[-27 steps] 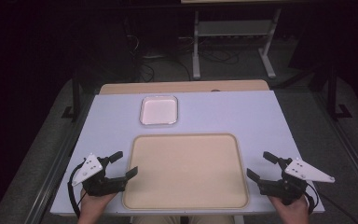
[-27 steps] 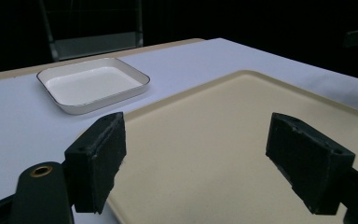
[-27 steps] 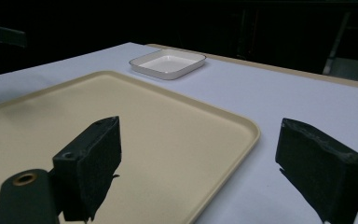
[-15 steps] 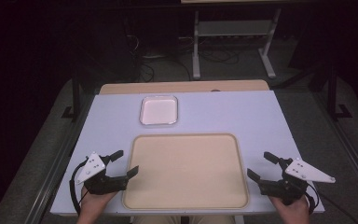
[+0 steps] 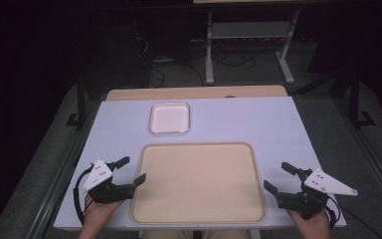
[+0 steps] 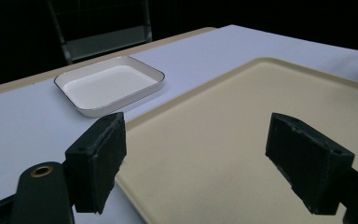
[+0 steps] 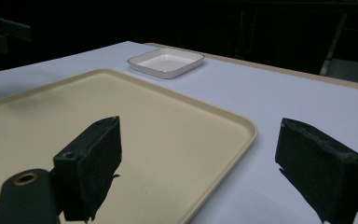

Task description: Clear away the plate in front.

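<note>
Flanking tray: beige tray [image 5: 199, 181] on the worktop [image 5: 238, 119]
Left tool [image 5: 131, 172]: released, empty
Right tool [image 5: 279, 178]: released, empty
Dish [image 5: 169, 118]: beyond tray

One beige tray [image 5: 199, 186] and one small white dish [image 5: 169, 117] sit on a single white counter [image 5: 258, 119]. Two hand-held tongs are in frame, the left tongs [image 5: 128, 172] and the right tongs [image 5: 281, 177], each with two black jaws set apart and empty, each topped by one grey three-cornered plate.
</note>
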### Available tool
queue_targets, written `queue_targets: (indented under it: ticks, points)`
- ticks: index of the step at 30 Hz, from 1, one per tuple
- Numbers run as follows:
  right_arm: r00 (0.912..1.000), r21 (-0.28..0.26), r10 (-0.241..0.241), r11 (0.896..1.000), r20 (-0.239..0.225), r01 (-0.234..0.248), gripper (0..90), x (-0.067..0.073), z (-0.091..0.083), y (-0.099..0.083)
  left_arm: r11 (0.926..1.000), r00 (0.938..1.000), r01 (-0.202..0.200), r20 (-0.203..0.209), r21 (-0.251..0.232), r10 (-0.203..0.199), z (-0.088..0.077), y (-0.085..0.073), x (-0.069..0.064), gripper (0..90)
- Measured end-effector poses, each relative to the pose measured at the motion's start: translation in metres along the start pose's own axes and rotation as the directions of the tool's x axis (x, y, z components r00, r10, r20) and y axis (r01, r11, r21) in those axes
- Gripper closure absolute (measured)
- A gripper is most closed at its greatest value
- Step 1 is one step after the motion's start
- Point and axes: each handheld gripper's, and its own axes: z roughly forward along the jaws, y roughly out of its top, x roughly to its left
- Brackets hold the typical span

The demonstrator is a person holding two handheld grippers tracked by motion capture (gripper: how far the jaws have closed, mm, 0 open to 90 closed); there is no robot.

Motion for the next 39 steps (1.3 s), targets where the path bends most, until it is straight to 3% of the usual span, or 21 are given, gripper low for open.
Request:
queue_targets:
  ticks: [4, 6, 9, 13, 18, 19, 27, 35, 39]
  points:
    - [1.0, 0.004, -0.001, 1.0, 0.003, 0.001, 13.6, 0.0, 0.001, 0.0, 1.0, 0.9997, 0.003, 0.024, 0.008, -0.003, 0.005, 0.002, 0.001, 19.8]
    - [1.0, 0.002, -0.001, 1.0, 0.005, 0.001, 13.6, 0.0, 0.002, 0.0, 0.9996, 0.9996, -0.021, 0.02, 0.018, 0.02, 0.008, 0.004, 0.002, 19.8]
    - [1.0, 0.006, -0.001, 1.0, 0.004, 0.001, 13.7, -0.001, 0.004, 0.0, 0.9996, 0.9994, -0.022, 0.027, 0.015, 0.022, 0.013, 0.009, 0.004, 19.8]
    - [1.0, 0.019, -0.005, 1.0, 0.004, 0.005, 13.6, -0.001, 0.007, 0.0, 0.9974, 0.9971, -0.067, 0.038, 0.026, 0.066, 0.022, 0.017, 0.005, 20.0]
    - [0.9999, 0.028, -0.013, 1.0, 0.008, 0.013, 13.7, 0.0, 0.009, -0.001, 0.9968, 0.9967, -0.07, 0.043, 0.039, 0.068, 0.029, 0.023, 0.009, 20.0]
    - [0.9998, 0.032, -0.016, 0.999, 0.009, 0.015, 13.7, 0.0, 0.009, -0.001, 0.9945, 0.9953, -0.091, 0.037, 0.051, 0.089, 0.033, 0.026, 0.011, 20.0]
    - [0.9998, 0.028, -0.017, 0.999, 0.014, 0.017, 13.7, -0.001, 0.008, 0.0, 0.9936, 0.995, -0.092, 0.045, 0.065, 0.089, 0.046, 0.039, 0.019, 21.8]
    - [0.9996, 0.024, -0.02, 1.0, 0.018, 0.02, 14.1, -0.002, 0.007, 0.0, 0.9942, 0.9974, -0.036, 0.066, 0.101, 0.029, 0.062, 0.049, 0.033, 21.6]
    - [0.9996, 0.024, -0.022, 0.999, 0.021, 0.021, 14.1, -0.002, 0.006, 0.0, 0.9929, 0.9979, -0.032, 0.059, 0.115, 0.025, 0.068, 0.053, 0.038, 21.5]
